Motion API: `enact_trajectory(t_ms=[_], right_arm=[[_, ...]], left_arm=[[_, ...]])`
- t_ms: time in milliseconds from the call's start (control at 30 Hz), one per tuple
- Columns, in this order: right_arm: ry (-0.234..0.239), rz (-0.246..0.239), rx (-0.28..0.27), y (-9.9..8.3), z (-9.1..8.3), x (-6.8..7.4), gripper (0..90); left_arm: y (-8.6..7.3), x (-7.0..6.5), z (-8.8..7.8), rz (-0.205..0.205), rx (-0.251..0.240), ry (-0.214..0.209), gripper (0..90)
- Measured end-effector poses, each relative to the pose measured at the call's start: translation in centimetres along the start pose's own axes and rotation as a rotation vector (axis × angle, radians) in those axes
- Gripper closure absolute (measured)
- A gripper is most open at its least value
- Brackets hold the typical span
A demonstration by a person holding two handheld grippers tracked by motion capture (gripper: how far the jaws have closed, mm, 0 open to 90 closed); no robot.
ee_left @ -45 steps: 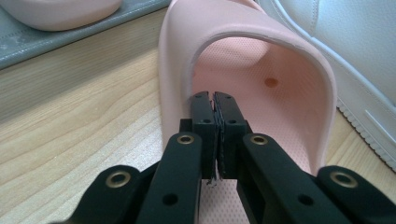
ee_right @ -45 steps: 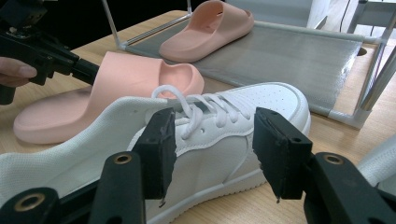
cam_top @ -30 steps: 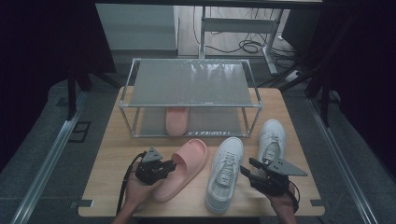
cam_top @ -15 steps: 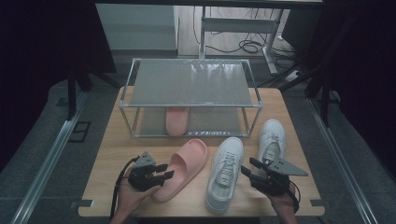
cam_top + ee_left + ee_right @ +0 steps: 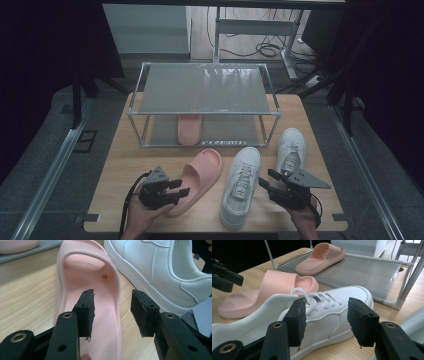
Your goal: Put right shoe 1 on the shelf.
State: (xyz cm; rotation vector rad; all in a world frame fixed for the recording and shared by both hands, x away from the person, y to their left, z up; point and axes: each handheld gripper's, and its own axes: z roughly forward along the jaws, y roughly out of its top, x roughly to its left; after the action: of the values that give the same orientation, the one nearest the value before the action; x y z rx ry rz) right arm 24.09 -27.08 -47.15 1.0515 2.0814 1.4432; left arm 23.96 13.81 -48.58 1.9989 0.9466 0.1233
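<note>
The left gripper (image 5: 181, 188) sits at the near left of the table (image 5: 115, 170), its jaws just opened wide and straddling the heel rim of the pink slide (image 5: 197, 179) without pressing it. The right gripper (image 5: 266, 181) is wide open and empty just right of a white sneaker (image 5: 242, 184). A second slide (image 5: 189, 129) lies on the rack (image 5: 205, 90).

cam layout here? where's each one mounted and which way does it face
High view: above the person's side, facing forward and down on the table and shoe rack; both hands show.
Left gripper view: on the left gripper, open, facing the pink slide.
Right gripper view: on the right gripper, open, facing the white sneaker.
All share slide and sneaker.
</note>
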Motion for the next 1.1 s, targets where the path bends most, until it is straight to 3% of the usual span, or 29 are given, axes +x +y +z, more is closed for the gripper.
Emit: enact_trajectory(t_ms=[567, 1100], right_arm=[[0.003, -0.001, 0.000, 0.0, 0.0, 0.0, 49.5], [0.005, 0.000, 0.000, 0.0, 0.0, 0.1, 49.4]], left_arm=[[-0.1, -0.9, 2.5, 0.005, 0.054, -0.016, 55.1], [1.5, -1.3, 5.8, 0.040, 0.087, 0.039, 61.0]])
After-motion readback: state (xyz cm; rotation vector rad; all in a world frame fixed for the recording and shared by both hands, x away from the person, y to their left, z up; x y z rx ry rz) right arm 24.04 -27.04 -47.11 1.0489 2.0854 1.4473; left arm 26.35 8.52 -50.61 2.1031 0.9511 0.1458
